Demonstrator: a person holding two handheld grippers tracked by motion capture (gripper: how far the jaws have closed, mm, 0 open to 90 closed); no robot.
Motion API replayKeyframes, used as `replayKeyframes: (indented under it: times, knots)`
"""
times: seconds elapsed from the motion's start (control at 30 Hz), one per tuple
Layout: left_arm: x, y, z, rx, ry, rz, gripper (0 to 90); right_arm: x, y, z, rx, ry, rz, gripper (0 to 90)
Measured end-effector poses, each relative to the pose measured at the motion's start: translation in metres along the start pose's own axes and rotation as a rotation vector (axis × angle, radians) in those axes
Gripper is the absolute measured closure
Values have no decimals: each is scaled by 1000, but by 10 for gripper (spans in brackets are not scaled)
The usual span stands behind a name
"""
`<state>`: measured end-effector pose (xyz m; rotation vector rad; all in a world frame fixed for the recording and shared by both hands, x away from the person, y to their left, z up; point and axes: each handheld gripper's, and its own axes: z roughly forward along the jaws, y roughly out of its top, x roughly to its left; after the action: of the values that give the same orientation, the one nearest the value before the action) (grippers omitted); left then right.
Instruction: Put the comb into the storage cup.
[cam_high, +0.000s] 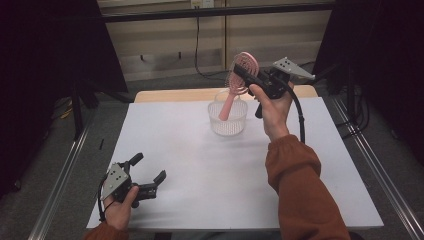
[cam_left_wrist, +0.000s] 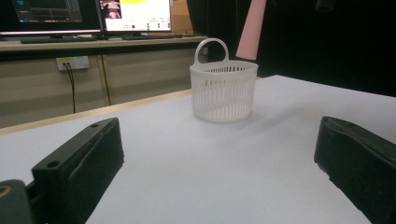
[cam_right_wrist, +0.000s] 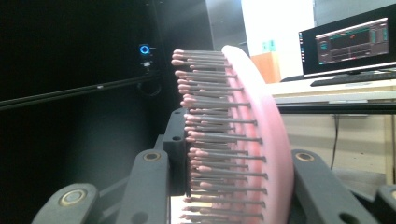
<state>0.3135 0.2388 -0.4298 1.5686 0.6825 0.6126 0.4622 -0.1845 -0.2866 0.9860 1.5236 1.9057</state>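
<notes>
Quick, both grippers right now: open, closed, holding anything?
Left gripper: jaws open, nothing between them, low over the table.
Right gripper: jaws closed on the pink hairbrush head, handle in the white basket.

Pink hairbrush (cam_high: 241, 75), white slatted basket (cam_high: 227, 120), black claws.

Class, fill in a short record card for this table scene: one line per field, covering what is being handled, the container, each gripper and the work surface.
Item handled: pink hairbrush, head up, handle angled down into the basket
Container: white slatted basket with a loop handle, upright at the far middle of the table
Right gripper: raised above the basket, jaws closed on the hairbrush head, bristles against one jaw
Left gripper: low at the near left corner, jaws wide apart, holding nothing
Surface: white table
</notes>
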Motion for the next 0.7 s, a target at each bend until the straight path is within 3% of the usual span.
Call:
replayKeyframes:
  times: [0.23,0.4,0.7]
  knots:
    - [0,-1,2,10,-11,-19,14,-9,-9,12,11,-49,-10,646]
    - [0,0,1,8,-13,-5,14,-15,-17,17,27,-75,-17,646]
    - [-2,0,0,12,-16,-11,14,-18,-40,26,45,-78,-6,646]
